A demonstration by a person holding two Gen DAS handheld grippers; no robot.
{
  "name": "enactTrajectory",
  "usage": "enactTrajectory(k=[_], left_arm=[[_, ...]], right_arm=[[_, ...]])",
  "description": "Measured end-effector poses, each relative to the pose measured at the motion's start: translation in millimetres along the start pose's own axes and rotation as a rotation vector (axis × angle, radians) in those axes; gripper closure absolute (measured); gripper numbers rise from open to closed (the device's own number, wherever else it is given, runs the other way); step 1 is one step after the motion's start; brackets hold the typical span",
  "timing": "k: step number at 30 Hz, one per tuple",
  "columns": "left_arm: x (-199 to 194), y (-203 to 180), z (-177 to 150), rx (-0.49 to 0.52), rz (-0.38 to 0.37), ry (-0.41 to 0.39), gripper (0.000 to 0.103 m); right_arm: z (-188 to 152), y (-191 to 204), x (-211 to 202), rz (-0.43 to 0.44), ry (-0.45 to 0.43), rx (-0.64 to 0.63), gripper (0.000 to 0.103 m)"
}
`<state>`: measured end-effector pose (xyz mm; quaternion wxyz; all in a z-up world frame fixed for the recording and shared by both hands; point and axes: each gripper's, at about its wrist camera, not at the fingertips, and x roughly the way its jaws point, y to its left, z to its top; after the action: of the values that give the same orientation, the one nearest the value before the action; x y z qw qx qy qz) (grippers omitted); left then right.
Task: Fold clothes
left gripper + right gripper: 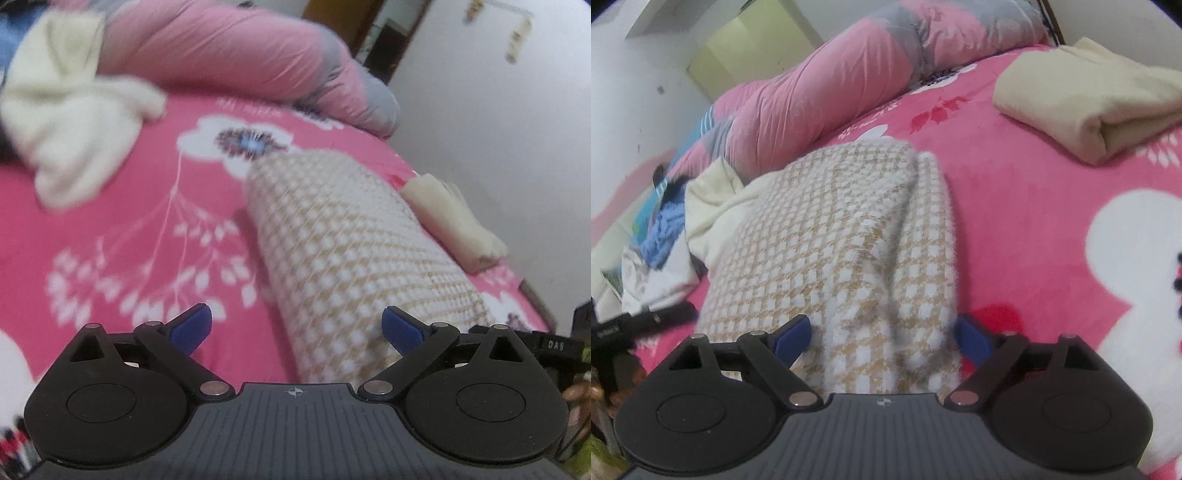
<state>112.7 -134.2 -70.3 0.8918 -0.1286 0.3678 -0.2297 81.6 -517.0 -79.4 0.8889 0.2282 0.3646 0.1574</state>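
Garment in hand: I've got the checked knit (354, 258) lying long on the pink bedspread (110, 229), folded or rolled into a narrow strip — near end right in front of both grippers.
Left gripper (297, 328): wide open, blue pads apart, holding nothing; knit sits just ahead, toward my right pad.
Right gripper (882, 338): also open, pads either side of the knit's near end, not closed on it. Can't tell if the pads touch the fabric.
Done so far: I'd judge one piece finished — a cream folded item (1089, 99) sits squared off near the bed edge.
Left to do: knit prob. needs another fold across its length; a loose cream garment (74, 125) and a pile of mixed clothes (657, 236) look untouched.
Left view only: the crumpled cream garment spread out, plus the wall past the bed edge.
Right view only: the knit's lengthwise crease, the clothes pile, and the rolled pink quilt (820, 88) running behind — clearer here, less blur.
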Motion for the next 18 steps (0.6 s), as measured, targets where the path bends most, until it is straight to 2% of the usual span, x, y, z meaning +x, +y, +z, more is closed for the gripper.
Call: enactTrajectory(k=[7, 11, 18], left_arm=[[15.8, 24.7, -0.3, -0.11, -0.184, 0.047, 0.003], [32.0, 34.6, -4.6, -0.173, -0.283, 0.084, 0.003], [58.6, 39.7, 3.3, -0.218, -0.391, 0.117, 0.003]], right_arm=[[1.9, -21.3, -0.8, 0.084, -0.013, 0.119, 0.014], [12.9, -37.6, 5.1, 0.143, 0.019, 0.19, 0.014], [49.0, -41.1, 41.3, 0.201, 0.112, 0.17, 0.013]])
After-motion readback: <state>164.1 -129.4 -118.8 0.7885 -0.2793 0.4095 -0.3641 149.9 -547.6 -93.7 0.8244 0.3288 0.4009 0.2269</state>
